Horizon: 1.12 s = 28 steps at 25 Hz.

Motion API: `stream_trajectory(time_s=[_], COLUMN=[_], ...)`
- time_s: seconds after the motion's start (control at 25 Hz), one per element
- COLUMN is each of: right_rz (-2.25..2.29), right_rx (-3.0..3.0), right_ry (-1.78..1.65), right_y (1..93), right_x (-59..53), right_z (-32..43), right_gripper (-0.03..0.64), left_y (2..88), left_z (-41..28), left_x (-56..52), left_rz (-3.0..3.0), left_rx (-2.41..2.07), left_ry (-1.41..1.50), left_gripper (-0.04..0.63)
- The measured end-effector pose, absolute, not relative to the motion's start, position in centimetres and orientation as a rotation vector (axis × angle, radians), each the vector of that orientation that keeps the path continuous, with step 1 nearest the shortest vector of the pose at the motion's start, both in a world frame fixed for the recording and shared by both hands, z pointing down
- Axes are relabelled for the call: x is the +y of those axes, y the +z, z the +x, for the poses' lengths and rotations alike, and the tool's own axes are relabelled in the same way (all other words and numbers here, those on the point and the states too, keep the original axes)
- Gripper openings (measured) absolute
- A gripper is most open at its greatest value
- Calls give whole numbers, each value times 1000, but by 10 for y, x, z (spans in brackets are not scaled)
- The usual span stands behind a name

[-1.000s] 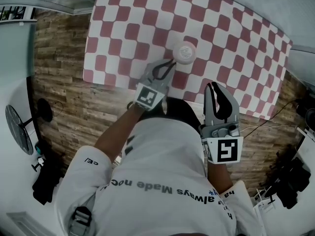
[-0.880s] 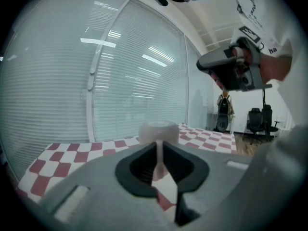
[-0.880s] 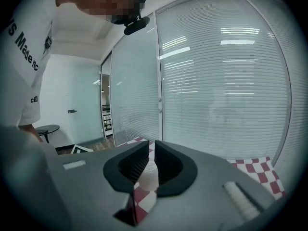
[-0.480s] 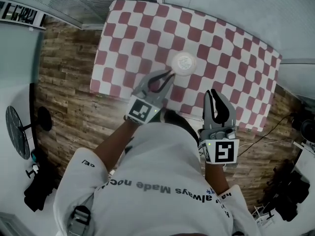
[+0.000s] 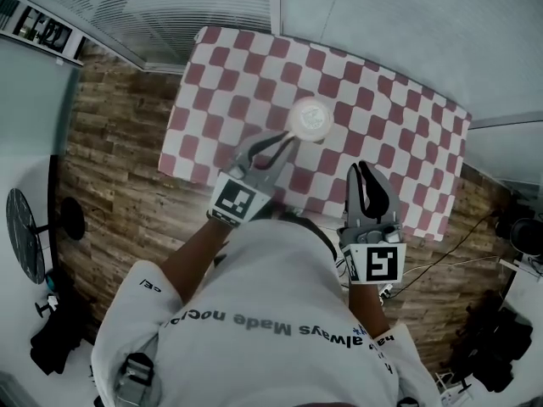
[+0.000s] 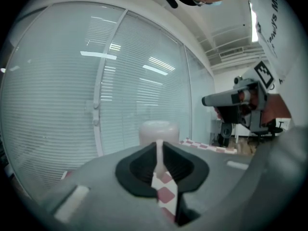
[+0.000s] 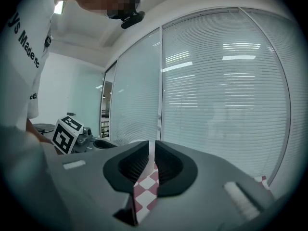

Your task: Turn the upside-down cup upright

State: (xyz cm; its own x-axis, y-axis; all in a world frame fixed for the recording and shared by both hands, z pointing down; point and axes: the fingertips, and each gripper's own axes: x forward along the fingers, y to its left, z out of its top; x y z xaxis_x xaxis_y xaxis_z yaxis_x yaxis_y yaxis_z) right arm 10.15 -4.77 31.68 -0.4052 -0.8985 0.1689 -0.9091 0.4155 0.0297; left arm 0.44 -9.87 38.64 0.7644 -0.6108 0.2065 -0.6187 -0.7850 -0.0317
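A white cup point(image 5: 310, 119) hangs over the red and white checked table point(image 5: 399, 134), with a round closed-looking face turned up in the head view. My left gripper point(image 5: 291, 135) is shut on the cup's edge. In the left gripper view a thin white strip of the cup's wall point(image 6: 159, 154) is pinched between the jaws, and the cup's body point(image 6: 159, 131) stands beyond them. My right gripper point(image 5: 366, 173) hovers over the table's near edge, shut with nothing in it; its jaws nearly touch in the right gripper view point(image 7: 153, 150).
A wall of glass with blinds point(image 6: 120, 81) runs behind the table. Wood flooring point(image 5: 110, 142) lies to the left. A dark fan point(image 5: 21, 236) stands at far left, and cables and dark gear point(image 5: 501, 329) at lower right. The right gripper point(image 6: 240, 100) shows in the left gripper view.
Both grippers have come up and the table looks smaller and farther below. The cup has stayed at the left gripper's tips throughout. Both pairs of jaws stand as before.
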Motion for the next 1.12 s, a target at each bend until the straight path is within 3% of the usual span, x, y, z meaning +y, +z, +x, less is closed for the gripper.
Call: stream_trajectory(time_s=[0.48,1.12], right_rz=[1610,1589], right_rx=[-2493,-2466], right_ry=[86,65], right_y=[320,325], right_x=[-49,-55], right_z=[93,85], right_gripper=[40,43], left_y=[392,398], left_z=[3,11], left_x=[-98,-94], left_rz=[3018,3210], left_rx=[-1036,-999], left_ry=[602,1358], left_gripper=[40,40])
